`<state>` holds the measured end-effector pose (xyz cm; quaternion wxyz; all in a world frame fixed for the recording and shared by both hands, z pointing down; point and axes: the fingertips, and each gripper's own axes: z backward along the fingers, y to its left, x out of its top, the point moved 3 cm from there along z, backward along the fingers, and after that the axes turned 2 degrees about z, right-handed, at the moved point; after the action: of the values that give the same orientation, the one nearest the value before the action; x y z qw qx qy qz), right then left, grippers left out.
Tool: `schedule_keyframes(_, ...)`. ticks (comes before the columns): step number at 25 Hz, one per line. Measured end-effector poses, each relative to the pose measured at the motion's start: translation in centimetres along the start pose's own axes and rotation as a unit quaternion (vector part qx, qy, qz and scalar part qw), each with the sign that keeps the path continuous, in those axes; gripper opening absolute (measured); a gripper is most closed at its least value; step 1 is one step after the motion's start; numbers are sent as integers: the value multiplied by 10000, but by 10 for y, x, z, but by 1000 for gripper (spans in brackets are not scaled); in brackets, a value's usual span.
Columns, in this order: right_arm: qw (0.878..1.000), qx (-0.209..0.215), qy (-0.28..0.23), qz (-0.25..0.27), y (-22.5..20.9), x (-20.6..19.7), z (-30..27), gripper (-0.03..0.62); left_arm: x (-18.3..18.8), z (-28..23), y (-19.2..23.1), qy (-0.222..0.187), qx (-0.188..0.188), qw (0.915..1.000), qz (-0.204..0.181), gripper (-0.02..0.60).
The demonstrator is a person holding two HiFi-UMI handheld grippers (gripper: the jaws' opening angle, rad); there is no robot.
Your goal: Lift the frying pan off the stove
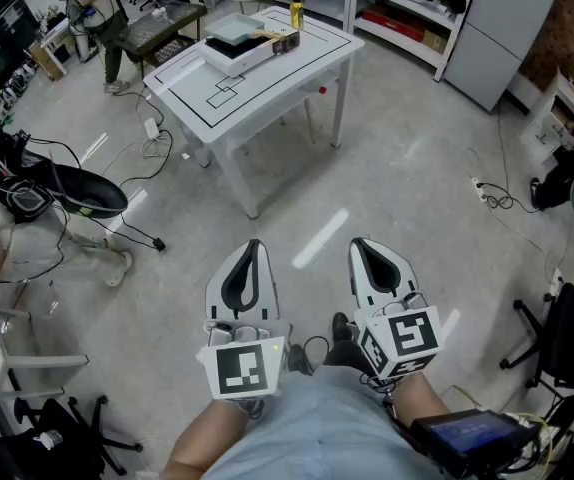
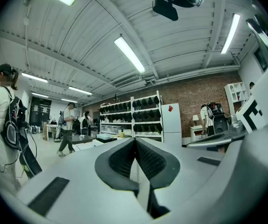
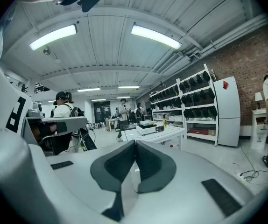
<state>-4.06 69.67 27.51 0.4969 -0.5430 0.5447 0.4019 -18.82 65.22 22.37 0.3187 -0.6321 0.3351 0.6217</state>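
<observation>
L gripper [image 1: 254,245] & R gripper [image 1: 360,244] are held low by the body, side by side, apart. Each is seen w/ jaws pressed together, nothing btwn them. Bare grey floor [image 1: 397,168] is left open ahead, up to the white table [image 1: 287,73]. The stove [image 1: 235,50] is set at its far end, well away. No pan can be made out there. Cables [image 1: 147,230] are strewn at left.
</observation>
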Motion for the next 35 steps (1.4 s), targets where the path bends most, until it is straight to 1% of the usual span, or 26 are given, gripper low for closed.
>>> schedule_keyframes(7,10000,1,17,14,-14,-7,1,46,-8,-8,-13,54,0,10000,-33,17)
schedule_keyframes(10,9999,3,57,-104,-30,-11,0,48,-12,-16,-24,121,23,9999,-66,17)
schedule_keyframes(12,9996,109,65,-254,-43,-13,-3,49,-16,-24,-32,183,74,9998,-79,17)
schedule_keyframes(14,9994,194,60,-264,-57,-13,-6,49,-19,-35,-41,218,146,9996,-95,17)
schedule_keyframes(19,9990,424,90,-117,-100,0,-17,49,-3,-65,-71,54,293,9995,-112,17)
schedule_keyframes(22,9984,548,84,-66,-120,13,-26,49,7,-75,-81,-2,435,9990,-120,17)
schedule_keyframes(25,9980,629,63,-89,-134,26,-36,49,12,-84,-81,66,633,9979,-131,17)
schedule_keyframes(28,9972,732,125,-92,-142,26,-51,49,10,-96,-75,131,808,9966,-126,17)
schedule_keyframes(32,9962,821,263,-132,-148,17,-76,49,-1,-118,-65,163,875,9960,-54,17)
schedule_keyframes(35,9958,824,366,-154,-151,10,-102,49,-13,-137,-49,259,900,9956,-1,17)
